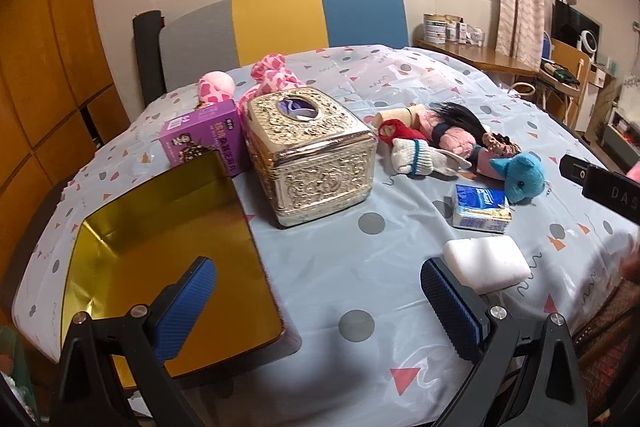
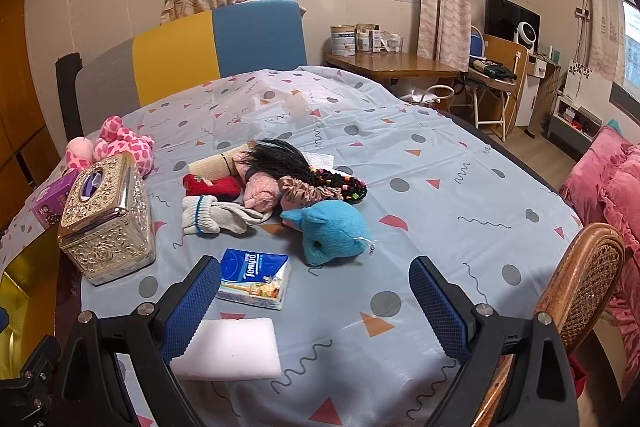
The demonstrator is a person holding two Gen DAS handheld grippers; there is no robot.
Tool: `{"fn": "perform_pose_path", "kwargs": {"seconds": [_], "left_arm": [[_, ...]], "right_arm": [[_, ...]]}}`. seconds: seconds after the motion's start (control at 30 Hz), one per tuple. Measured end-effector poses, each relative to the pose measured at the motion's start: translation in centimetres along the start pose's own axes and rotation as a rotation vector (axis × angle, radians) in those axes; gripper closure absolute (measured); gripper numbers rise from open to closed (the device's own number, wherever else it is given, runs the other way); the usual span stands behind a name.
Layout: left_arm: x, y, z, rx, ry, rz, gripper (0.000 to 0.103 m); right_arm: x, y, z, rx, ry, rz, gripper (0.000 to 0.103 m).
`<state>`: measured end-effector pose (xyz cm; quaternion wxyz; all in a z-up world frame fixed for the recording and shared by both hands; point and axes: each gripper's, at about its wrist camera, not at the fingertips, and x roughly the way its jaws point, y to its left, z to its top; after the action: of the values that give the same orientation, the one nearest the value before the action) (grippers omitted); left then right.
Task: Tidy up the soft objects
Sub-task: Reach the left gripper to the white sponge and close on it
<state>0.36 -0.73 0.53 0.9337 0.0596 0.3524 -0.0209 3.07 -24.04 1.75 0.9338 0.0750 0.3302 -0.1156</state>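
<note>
Lying flat on the patterned worktop (image 2: 440, 187), the white sponge block (image 2: 228, 349) has its long axis running left-right in the right wrist view, near the front edge. Just behind it the blue tissue pack (image 2: 256, 277) lies flat, long axis angled away. Blue plush toy (image 2: 332, 233) beyond, snout pointing left, touching the heap of white gloves (image 2: 216, 215), red knit item (image 2: 212, 185), pink plush and black hair piece (image 2: 276, 155). Ornate metal tissue box (image 1: 312, 155) stands upright between the heap and the open gold tin (image 1: 168, 267); purple carton (image 1: 204, 139) behind the tin.

Right gripper (image 2: 316, 307): jaws apart, empty, left finger overlapping the sponge's corner in view. Left gripper (image 1: 320, 307): jaws apart, empty, sponge just beside its right finger, tin beneath its left finger.
</note>
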Motion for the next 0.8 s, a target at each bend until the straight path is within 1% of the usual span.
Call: {"fn": "perform_pose_path", "kwargs": {"seconds": [0.17,0.3,0.37,0.4,0.43,0.5,0.53,0.57,0.7,0.8], "left_arm": [[0.6,-0.4,0.2,0.006,0.021,-0.07,0.0],[1.7,-1.7,0.2,0.055,0.081,-0.125,0.0],[2.2,-2.6,0.3,0.082,0.095,-0.152,0.001],[2.4,-3.0,0.3,0.096,0.1,-0.169,0.002],[2.7,-3.3,0.4,0.107,0.109,-0.186,0.008],[3.5,-4.3,0.6,0.146,0.135,-0.243,0.013],[3.7,-5.0,0.7,0.18,0.14,-0.261,0.013],[3.9,-6.0,0.7,0.242,0.144,-0.284,0.013],[4.3,-9.4,0.7,0.447,0.105,-0.351,0.013],[5.0,-11.6,0.5,0.576,0.104,-0.398,0.013]], "right_arm": [[-0.1,-1.0,0.6,0.019,-0.003,0.006,0.006],[0.0,-2.3,1.3,0.045,0.004,0.014,0.006],[-0.1,-3.1,1.6,0.061,0.0,0.013,0.006],[-0.1,-3.5,1.7,0.073,0.0,0.013,0.006],[-0.1,-3.8,1.9,0.083,0.001,0.016,0.006],[0.0,-4.6,2.0,0.107,0.006,0.026,0.006],[0.2,-5.0,2.1,0.122,0.017,0.03,0.006],[0.4,-5.3,2.1,0.136,0.026,0.039,0.006],[1.4,-6.2,1.6,0.187,0.074,0.071,0.006],[2.0,-6.4,1.3,0.206,0.101,0.099,0.006]]}}
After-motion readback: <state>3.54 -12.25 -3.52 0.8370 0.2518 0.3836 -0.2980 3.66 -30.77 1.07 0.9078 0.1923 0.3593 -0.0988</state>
